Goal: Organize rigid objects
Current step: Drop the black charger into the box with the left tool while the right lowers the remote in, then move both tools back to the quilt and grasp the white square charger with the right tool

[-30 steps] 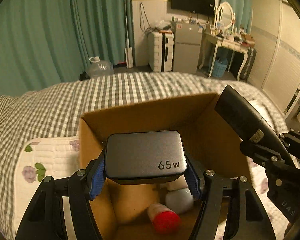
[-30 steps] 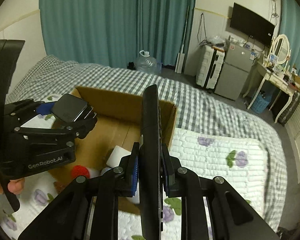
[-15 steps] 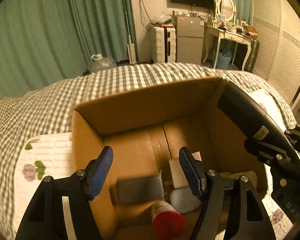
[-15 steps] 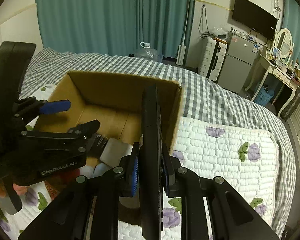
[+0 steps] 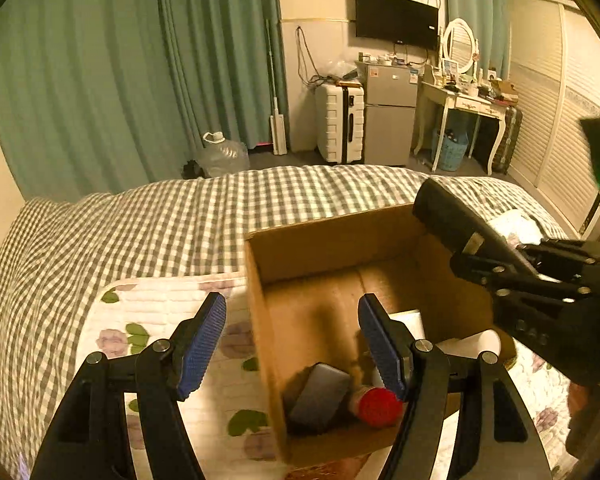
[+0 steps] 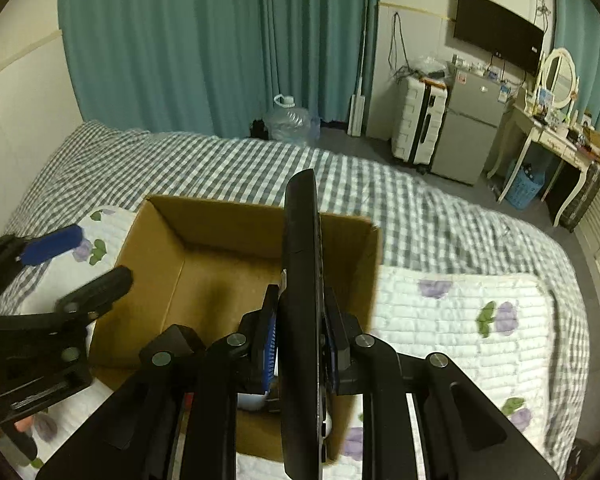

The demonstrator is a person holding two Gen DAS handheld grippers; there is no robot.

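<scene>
An open cardboard box (image 5: 256,280) (image 6: 160,248) stands on the bed. Inside lie a grey charger block (image 5: 318,394), a red-capped bottle (image 5: 376,406) and white items (image 5: 472,346). My left gripper (image 5: 292,344) is open and empty, straddling the box's left wall; it also shows at the left of the right wrist view (image 6: 76,260). My right gripper (image 6: 300,340) is shut on a flat black remote (image 6: 300,248), held edge-on above the box's right half. The remote also shows in the left wrist view (image 5: 460,232).
The bed has a grey checked cover (image 5: 160,224) and a white floral quilted pad (image 6: 460,312) under the box. Beyond the bed stand a water jug (image 5: 222,156), a white suitcase (image 5: 340,124), a small fridge and a dressing table.
My left gripper let go of the 65 W charger block, which fell into the box, then opened wide and shifted left. My right gripper kept the remote and moved over the box.
</scene>
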